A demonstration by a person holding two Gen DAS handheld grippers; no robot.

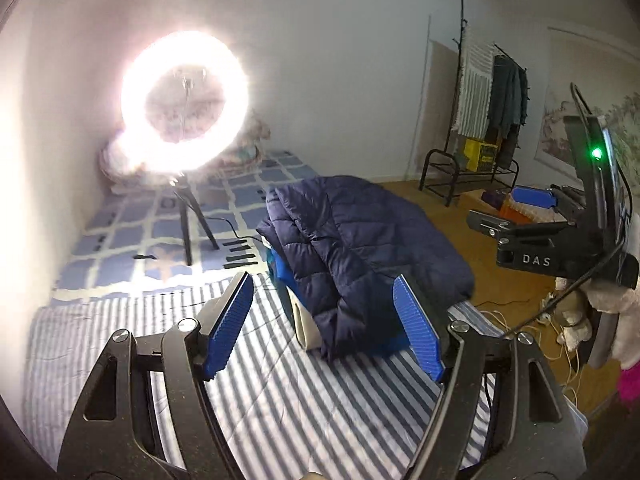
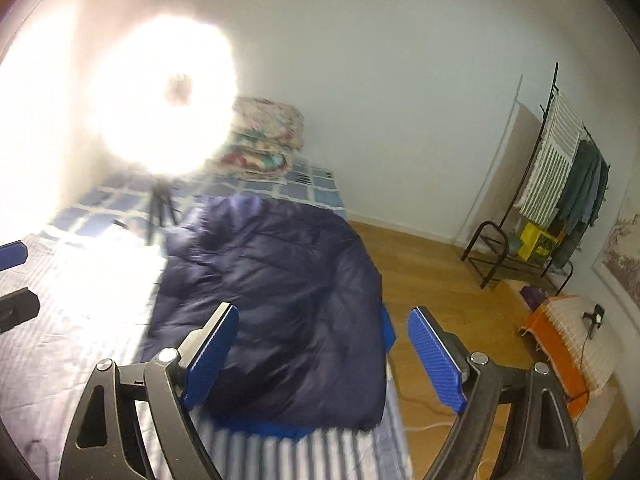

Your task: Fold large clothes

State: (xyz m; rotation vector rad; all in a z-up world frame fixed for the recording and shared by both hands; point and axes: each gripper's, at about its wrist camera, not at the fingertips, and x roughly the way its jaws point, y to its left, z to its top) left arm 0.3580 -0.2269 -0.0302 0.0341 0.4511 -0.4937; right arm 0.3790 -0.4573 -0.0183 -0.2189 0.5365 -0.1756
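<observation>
A navy quilted down jacket (image 1: pixel 360 240) lies folded in a bundle on the striped bed sheet (image 1: pixel 280 392), on top of a bright blue garment (image 1: pixel 284 276). It also shows in the right wrist view (image 2: pixel 276 300) near the bed's right edge. My left gripper (image 1: pixel 324 328) is open and empty, hovering above the sheet just short of the jacket. My right gripper (image 2: pixel 324 356) is open and empty, above the jacket's near end. The right gripper also shows in the left wrist view (image 1: pixel 532 208), off to the right over the floor.
A bright ring light (image 1: pixel 184 104) on a tripod (image 1: pixel 192 220) stands on the checked bedding. Folded quilts (image 2: pixel 264 136) lie at the bed's head. A clothes rack (image 2: pixel 560 184) stands at the right wall. Wooden floor (image 2: pixel 432 280) and cables (image 1: pixel 560 320) lie right of the bed.
</observation>
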